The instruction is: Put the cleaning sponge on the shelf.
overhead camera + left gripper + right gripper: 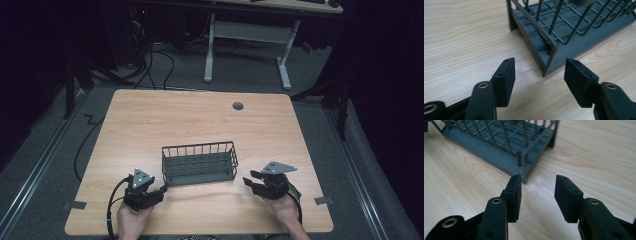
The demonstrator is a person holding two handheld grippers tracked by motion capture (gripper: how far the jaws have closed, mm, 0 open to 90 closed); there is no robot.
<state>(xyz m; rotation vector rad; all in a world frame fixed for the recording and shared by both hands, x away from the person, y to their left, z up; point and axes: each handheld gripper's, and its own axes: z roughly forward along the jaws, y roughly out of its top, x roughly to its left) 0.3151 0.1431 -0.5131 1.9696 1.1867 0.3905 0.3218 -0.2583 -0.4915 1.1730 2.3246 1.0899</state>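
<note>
A grey wire basket (199, 162) stands near the front middle of the wooden table (200, 120). My left gripper (161, 190) rests low by the basket's front left corner, open, with nothing between its jaws. In the left gripper view that gripper (539, 68) points at the basket's (564, 30) near corner post. My right gripper (250, 178) sits by the basket's front right corner, also open and empty. The right gripper view has that gripper (538, 185) just short of the basket's (499, 142) corner. The basket looks empty.
A round cable hole (238, 106) lies in the table's far middle. A white-legged desk (247, 40) stands beyond the table on the grey floor. Cables (90, 140) run along the floor at the table's left side.
</note>
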